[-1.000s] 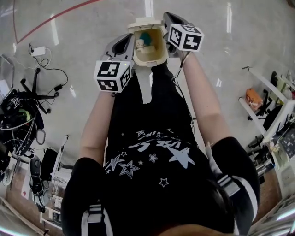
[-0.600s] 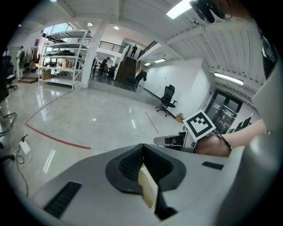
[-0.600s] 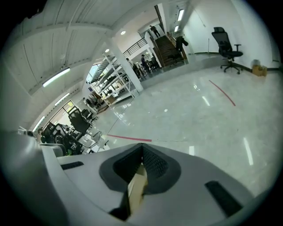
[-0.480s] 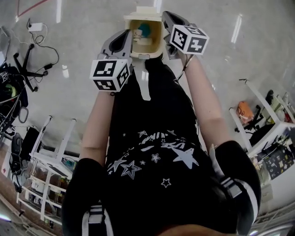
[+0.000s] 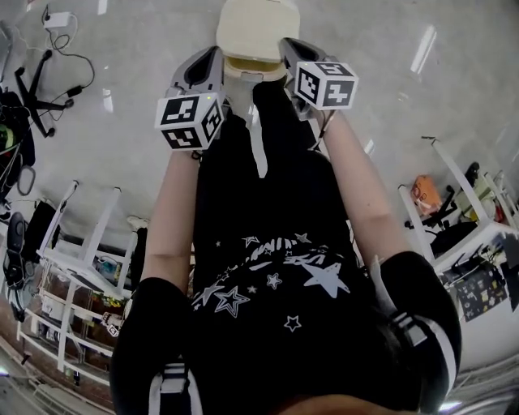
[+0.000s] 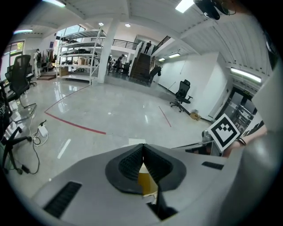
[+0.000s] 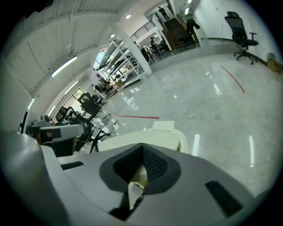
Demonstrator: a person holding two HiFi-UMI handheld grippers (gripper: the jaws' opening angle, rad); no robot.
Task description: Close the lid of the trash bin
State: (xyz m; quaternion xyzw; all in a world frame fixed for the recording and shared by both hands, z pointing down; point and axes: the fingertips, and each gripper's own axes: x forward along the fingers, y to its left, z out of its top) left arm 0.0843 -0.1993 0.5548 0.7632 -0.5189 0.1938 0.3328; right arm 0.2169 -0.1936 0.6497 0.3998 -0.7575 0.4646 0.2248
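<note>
The cream trash bin (image 5: 258, 24) stands on the grey floor straight ahead of the person. Its lid lies down over the opening, and only a thin yellowish slit shows at the near edge. My left gripper (image 5: 212, 58) is beside the bin's left side and my right gripper (image 5: 289, 45) beside its right side. Both have their jaws closed tip to tip. In the right gripper view the cream lid (image 7: 152, 137) lies just beyond the shut right gripper (image 7: 142, 146). In the left gripper view a yellowish part of the bin (image 6: 147, 185) shows under the shut left gripper (image 6: 142, 147).
A white wire rack (image 5: 77, 251) stands at the lower left, with a chair base (image 5: 32, 81) and a power strip with cable (image 5: 57, 18) farther up. White tables (image 5: 478, 219) with an orange item (image 5: 425, 193) are at the right. A red floor line (image 6: 75, 126) runs across.
The bin's lid has swung down from open to lying over the opening, hiding the blue item inside. Both grippers stay beside the bin, shifted slightly.
</note>
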